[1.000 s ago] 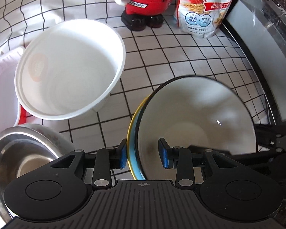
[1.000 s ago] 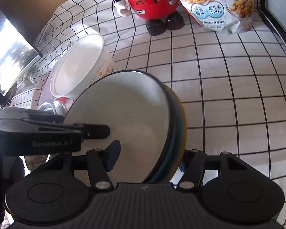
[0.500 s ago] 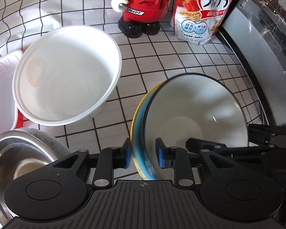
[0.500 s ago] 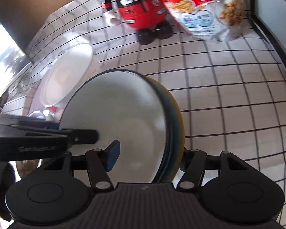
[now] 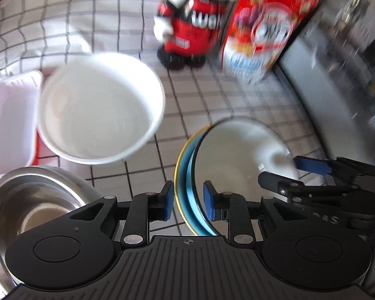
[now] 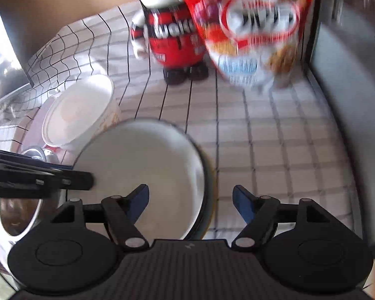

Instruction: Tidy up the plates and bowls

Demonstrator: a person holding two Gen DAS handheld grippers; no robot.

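While the left gripper (image 5: 188,201) closes its jaws on the near-left rim of the stacked bowls (image 5: 237,167), the blue pads stand on either side of the rims, close to them, though whether they press yet is hard to tell. That stack, a white-lined bowl with a dark edge nested in a blue one and a yellow one, sits tilted over the checked tablecloth (image 5: 237,105).

Across the stack, the right gripper (image 6: 190,202) is opening; its jaws are spread wide, 1 pad over the white inside, the other clear of the outer wall, holding nothing.

Left of the stack lie a large white bowl (image 5: 100,107), a steel bowl (image 5: 35,205) nearer, and a pink tray (image 5: 10,122) at the far left. Farther off stand a red figure (image 5: 195,27) and a cereal bag (image 5: 265,37), both blurred.
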